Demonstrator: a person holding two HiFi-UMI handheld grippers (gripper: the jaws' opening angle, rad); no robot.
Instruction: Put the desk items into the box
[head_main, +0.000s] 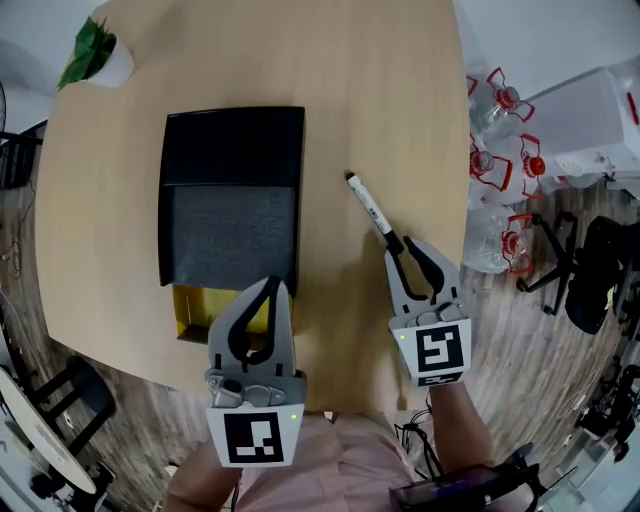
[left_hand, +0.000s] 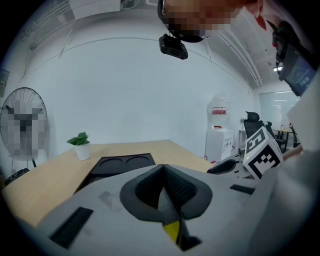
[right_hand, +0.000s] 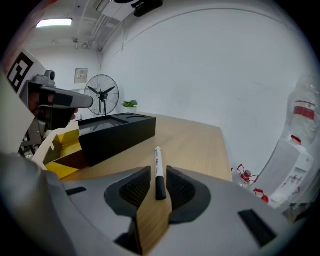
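A white marker with a black cap lies on the wooden table, right of the box. My right gripper is open, with the marker's capped end between its fingers but apart from both pads. The black box sits mid-table with a grey insert in its near half. A yellow carton pokes out at its near edge. My left gripper hovers over that near edge, shut on nothing, and in its own view the left gripper shows a sliver of yellow below the closed jaws.
A small potted plant stands at the table's far left corner. Several water bottles with red handles and an office chair crowd the floor to the right. A fan stands beyond the table.
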